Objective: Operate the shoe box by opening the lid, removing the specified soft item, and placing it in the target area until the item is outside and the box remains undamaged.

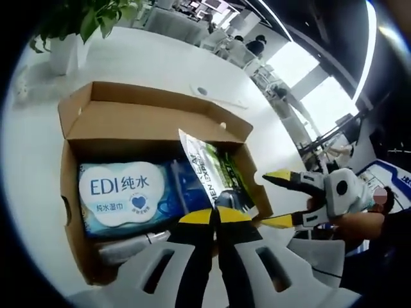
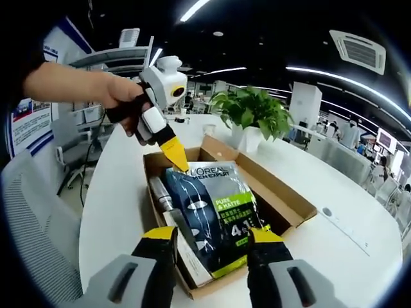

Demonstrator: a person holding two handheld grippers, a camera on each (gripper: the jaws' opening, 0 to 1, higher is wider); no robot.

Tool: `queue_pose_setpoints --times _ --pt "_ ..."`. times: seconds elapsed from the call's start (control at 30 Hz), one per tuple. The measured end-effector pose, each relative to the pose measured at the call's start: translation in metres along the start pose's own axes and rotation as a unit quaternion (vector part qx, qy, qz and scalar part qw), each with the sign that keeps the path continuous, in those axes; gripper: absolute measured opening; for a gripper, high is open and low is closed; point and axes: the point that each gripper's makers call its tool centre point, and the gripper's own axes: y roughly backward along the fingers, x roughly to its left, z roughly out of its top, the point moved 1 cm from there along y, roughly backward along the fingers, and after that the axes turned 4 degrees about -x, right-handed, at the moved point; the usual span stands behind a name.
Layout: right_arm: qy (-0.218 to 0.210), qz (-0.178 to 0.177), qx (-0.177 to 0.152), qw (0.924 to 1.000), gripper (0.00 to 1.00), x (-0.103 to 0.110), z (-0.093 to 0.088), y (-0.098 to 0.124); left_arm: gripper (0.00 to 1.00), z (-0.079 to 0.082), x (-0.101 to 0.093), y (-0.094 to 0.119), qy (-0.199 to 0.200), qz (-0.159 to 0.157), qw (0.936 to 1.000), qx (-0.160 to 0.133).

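Observation:
An open cardboard shoe box (image 1: 66, 192) (image 2: 282, 199) lies on a white table, its lid (image 1: 154, 119) folded back. A dark and green L'Oreal packet (image 1: 204, 168) (image 2: 215, 205) stands tilted, lifted partly out of the box. My left gripper (image 1: 216, 215) (image 2: 175, 158) is shut on the packet's edge. My right gripper (image 2: 213, 236) (image 1: 270, 199) is open beside the box's wall, its jaws either side of the packet's lower end in its own view, short of touching it. A blue EDI wipes pack (image 1: 122, 192) and a silver tube (image 2: 160, 192) (image 1: 128, 247) lie inside.
A potted green plant (image 1: 77, 25) (image 2: 253, 112) stands on the table (image 1: 148, 64) (image 2: 122, 192) beyond the box's lid. A person's hand (image 2: 119, 96) holds the left gripper. Grey chairs (image 2: 38, 212) stand around the table, and an office runs behind.

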Motion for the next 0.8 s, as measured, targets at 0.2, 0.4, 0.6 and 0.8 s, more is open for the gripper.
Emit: queue_pose_setpoints --times 0.2,0.4,0.6,0.8 --pt "-0.020 -0.001 0.011 0.9997 0.33 -0.001 -0.005 -0.010 0.00 0.005 -0.005 0.001 -0.003 -0.004 1.0000 -0.003" --pt "-0.024 -0.010 0.017 0.9995 0.32 0.000 -0.009 -0.018 0.00 0.007 -0.009 0.001 -0.005 -0.007 0.9999 -0.006" --pt "-0.012 -0.021 0.031 0.9992 0.24 0.000 -0.011 -0.025 0.00 0.011 -0.012 0.001 -0.007 -0.011 0.9999 -0.009" --pt "-0.009 -0.025 0.038 0.9989 0.08 0.000 -0.011 -0.026 0.00 0.010 -0.010 -0.002 -0.010 -0.010 0.9999 -0.005"
